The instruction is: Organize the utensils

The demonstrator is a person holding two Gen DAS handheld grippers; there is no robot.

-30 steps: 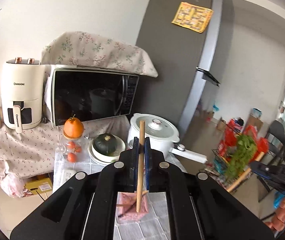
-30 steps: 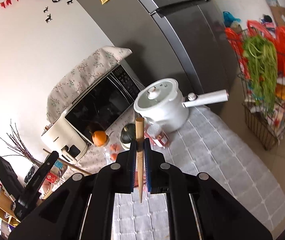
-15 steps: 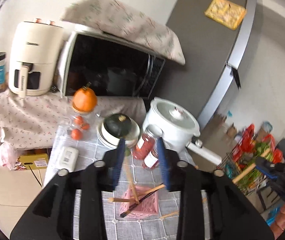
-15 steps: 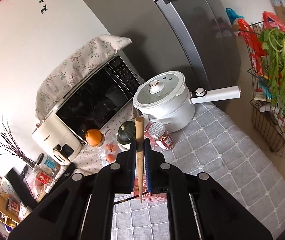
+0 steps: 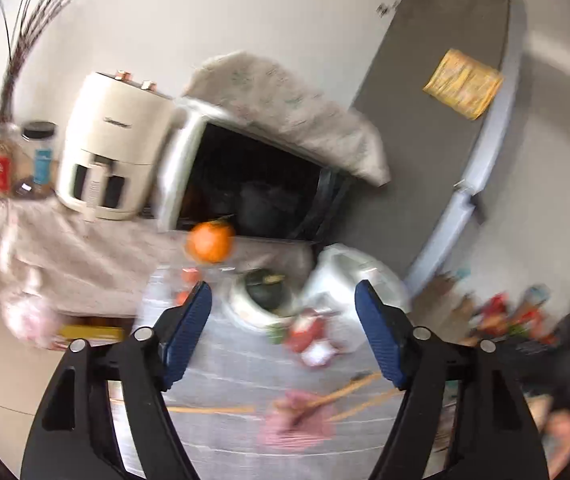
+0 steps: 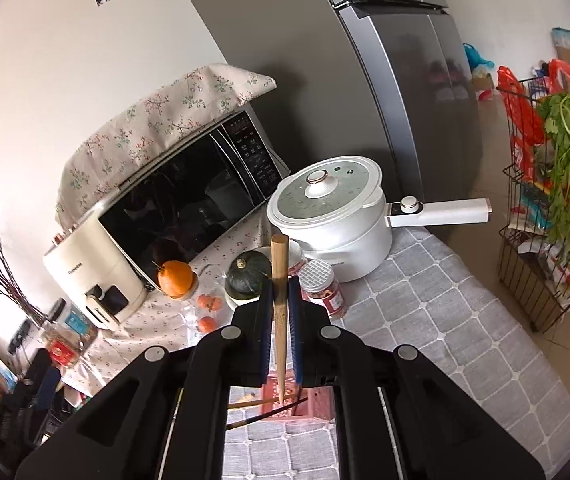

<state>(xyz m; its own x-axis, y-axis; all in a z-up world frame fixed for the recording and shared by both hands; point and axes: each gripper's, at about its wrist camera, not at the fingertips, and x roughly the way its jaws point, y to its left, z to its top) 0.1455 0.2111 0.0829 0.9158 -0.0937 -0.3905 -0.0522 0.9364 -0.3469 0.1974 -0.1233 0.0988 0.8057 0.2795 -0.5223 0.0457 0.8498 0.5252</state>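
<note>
The counter (image 6: 465,320), under its grey checked cloth, is carrying a white pot (image 6: 333,216) and, near its front edge, a pink holder (image 6: 317,404) with chopsticks already lying across it. The right gripper (image 6: 281,312) is hanging above that holder, its fingers clamped on an upright wooden chopstick (image 6: 279,280), tip pointing down. The stick looks light, stiff and smooth, so a mid-shaft pinch should keep it from swivelling. The left gripper (image 5: 283,320) is standing with fingers wide apart, holding nothing. Only its blurred view is showing a loose chopstick (image 5: 209,410) lying on the cloth beside the holder; only the right view is showing the held one.
</note>
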